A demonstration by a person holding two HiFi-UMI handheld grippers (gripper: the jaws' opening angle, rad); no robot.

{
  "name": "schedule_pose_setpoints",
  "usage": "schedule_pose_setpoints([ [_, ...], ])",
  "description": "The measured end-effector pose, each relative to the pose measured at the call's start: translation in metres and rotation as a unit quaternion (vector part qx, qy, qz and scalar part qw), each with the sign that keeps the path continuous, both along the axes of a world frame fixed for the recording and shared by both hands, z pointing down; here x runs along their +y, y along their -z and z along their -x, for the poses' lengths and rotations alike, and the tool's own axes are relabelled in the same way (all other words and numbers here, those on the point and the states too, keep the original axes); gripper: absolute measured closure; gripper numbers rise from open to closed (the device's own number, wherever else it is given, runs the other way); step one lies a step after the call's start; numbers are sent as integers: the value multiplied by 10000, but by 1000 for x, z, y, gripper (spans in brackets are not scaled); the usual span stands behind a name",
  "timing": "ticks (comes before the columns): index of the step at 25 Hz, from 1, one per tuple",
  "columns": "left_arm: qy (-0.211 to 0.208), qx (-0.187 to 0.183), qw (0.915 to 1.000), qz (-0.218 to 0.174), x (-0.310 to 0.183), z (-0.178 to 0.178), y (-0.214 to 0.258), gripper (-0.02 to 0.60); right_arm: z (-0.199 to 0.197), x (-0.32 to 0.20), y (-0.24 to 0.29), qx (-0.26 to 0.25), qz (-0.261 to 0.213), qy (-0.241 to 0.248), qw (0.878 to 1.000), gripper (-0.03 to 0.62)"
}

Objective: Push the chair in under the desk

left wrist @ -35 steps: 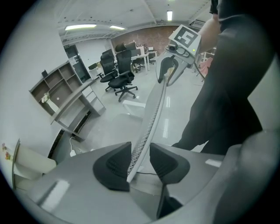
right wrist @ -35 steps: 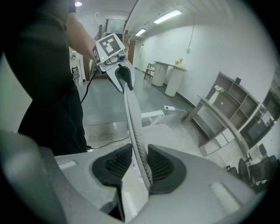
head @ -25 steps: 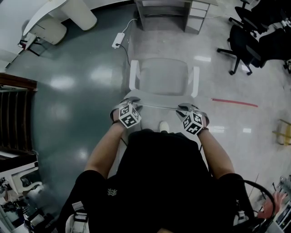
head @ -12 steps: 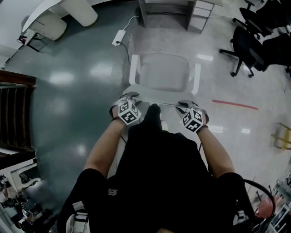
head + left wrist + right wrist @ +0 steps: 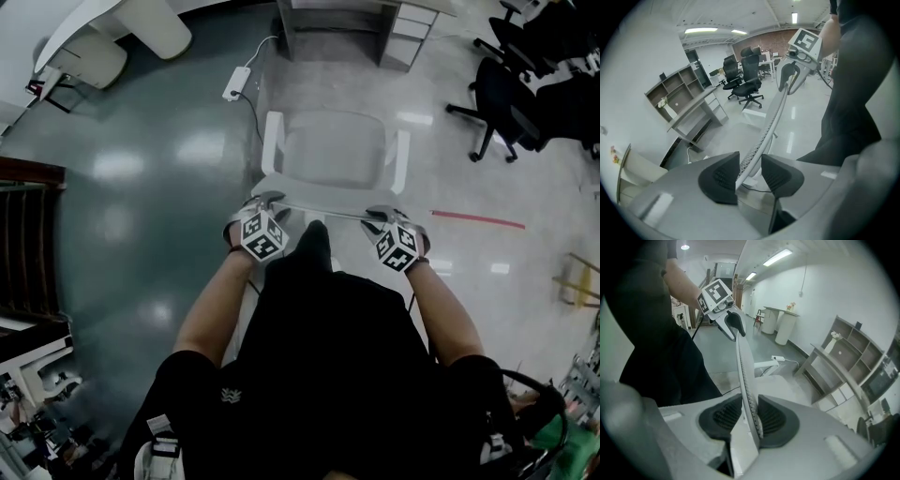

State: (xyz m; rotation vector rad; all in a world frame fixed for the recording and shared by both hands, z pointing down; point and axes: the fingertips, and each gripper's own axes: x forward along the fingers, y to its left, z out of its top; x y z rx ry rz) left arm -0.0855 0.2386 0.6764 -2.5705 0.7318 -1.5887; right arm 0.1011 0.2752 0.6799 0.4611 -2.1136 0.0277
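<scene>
A white chair (image 5: 333, 150) stands on the floor facing the grey desk (image 5: 337, 23) at the top of the head view, a stretch of floor between them. Its thin mesh backrest (image 5: 323, 207) runs edge-on between my two grippers. My left gripper (image 5: 268, 200) is shut on the backrest's left end, and the mesh edge (image 5: 754, 150) sits between its dark pads (image 5: 719, 178). At the right end my right gripper (image 5: 379, 217) is shut on the backrest (image 5: 745, 371), with the pads (image 5: 776, 420) pressed on both sides. A dark leg (image 5: 314, 244) shows just behind the backrest.
A white power strip (image 5: 232, 85) with its cable lies on the floor left of the desk. Black office chairs (image 5: 506, 94) stand at the right, beyond a red tape line (image 5: 478, 218). A white drawer unit (image 5: 410, 33) adjoins the desk. A white table (image 5: 103, 37) is at the upper left.
The chair and both grippers have edged slightly toward the desk. A dark leg has come forward between the grippers where a white shoe showed. Both grips are unchanged.
</scene>
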Motion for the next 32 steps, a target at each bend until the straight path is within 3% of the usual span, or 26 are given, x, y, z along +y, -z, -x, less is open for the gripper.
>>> schedule_pose_setpoints([
  [19, -634, 109, 9973, 351, -83, -33, -3, 440, -34, -96, -3, 362, 59, -326, 9988, 470],
  [32, -677, 125, 9963, 523, -152, -41, -4, 443, -43, -171, -4, 554, 46, -535, 9970, 464],
])
